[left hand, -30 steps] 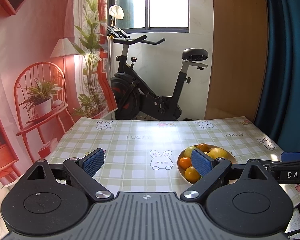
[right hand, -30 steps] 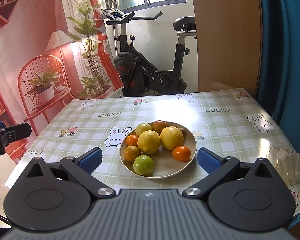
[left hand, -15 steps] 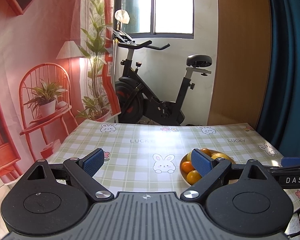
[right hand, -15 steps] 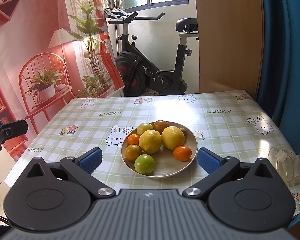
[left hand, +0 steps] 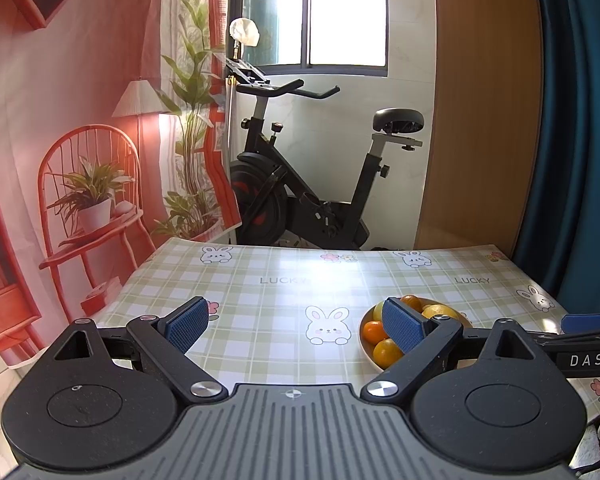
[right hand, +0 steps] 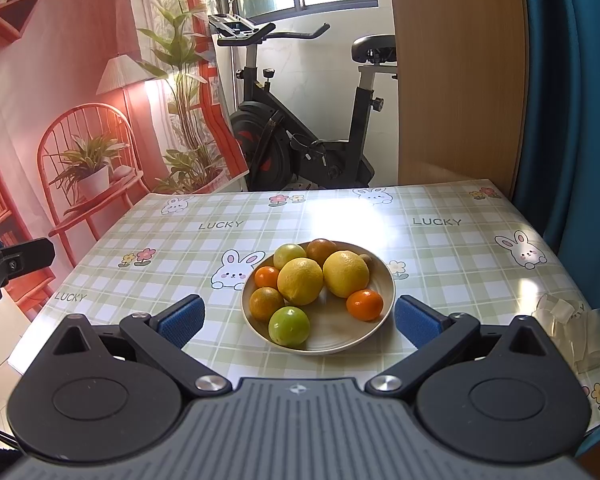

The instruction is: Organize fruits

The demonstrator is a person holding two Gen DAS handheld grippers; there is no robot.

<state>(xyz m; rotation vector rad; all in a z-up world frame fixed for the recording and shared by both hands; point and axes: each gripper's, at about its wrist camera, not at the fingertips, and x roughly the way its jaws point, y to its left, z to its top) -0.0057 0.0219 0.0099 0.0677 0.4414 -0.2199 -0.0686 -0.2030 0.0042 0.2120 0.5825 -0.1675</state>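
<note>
Right claw (right hand: 298, 318): blue pads spread wide apart and gripping nothing; it hangs low over the near edge of the surface, one pad either side of the bowl as the right wrist view sees it
Left claw (left hand: 296, 324): spread wide as well, nothing between the pads; it sits to the left of the bowl, and its right pad overlaps the dish in the left wrist view
Bowl (right hand: 364, 338): pale and shallow, standing on the surface near the front, just right of a printed rabbit; all the fruit is inside it
Lemons: two big yellow ones side by side in the middle, one (right hand: 300, 281) touching the other (right hand: 346, 273)
Lime (right hand: 289, 325): green, at the near rim, in front of the left lemon
Small oranges: one (right hand: 364, 304) at the near right; one (right hand: 266, 277) and a duller one (right hand: 265, 303) down the left side; a darker one (right hand: 321, 250) at the back
Pale green fruit (right hand: 289, 255): back left, beside the dark orange
Surface (right hand: 452, 256): green check cloth with rabbits, flowers and the word LUCKY; sun glare across the far half
Clear plastic pieces (right hand: 572, 330): a loose heap at the right edge, well apart from the bowl
Exercise bike (right hand: 300, 136): black, standing on the floor beyond the far edge of the surface
</note>
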